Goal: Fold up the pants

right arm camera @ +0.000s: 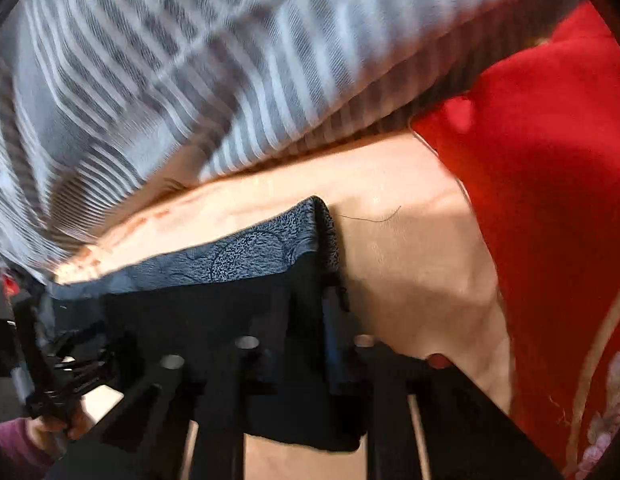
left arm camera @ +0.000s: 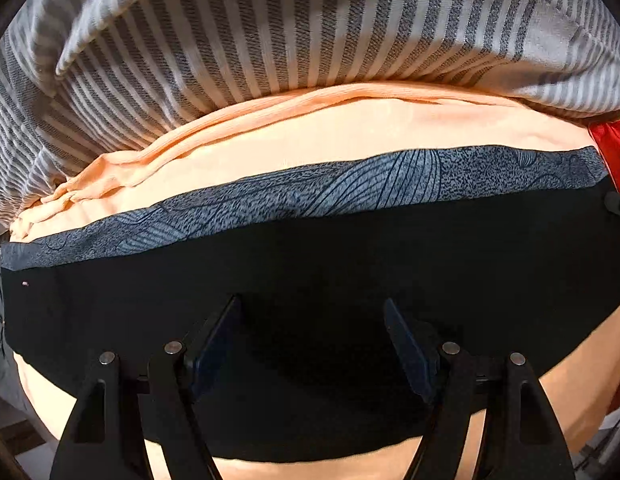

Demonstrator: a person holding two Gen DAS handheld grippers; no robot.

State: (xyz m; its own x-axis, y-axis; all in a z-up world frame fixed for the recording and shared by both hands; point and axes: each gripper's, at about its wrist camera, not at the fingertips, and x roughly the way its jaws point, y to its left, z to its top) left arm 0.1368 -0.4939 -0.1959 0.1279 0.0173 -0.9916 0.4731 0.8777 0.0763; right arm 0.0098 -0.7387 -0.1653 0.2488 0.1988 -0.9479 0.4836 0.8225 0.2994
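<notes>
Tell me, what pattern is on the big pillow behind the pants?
The pillow has grey and white stripes, clearest in the left wrist view.

Striped pillow (left arm camera: 269, 40) crowds the far side; red cloth (right arm camera: 550, 180) seemingly blocks right; peach sheet (left arm camera: 350, 128) between lies open.
</notes>
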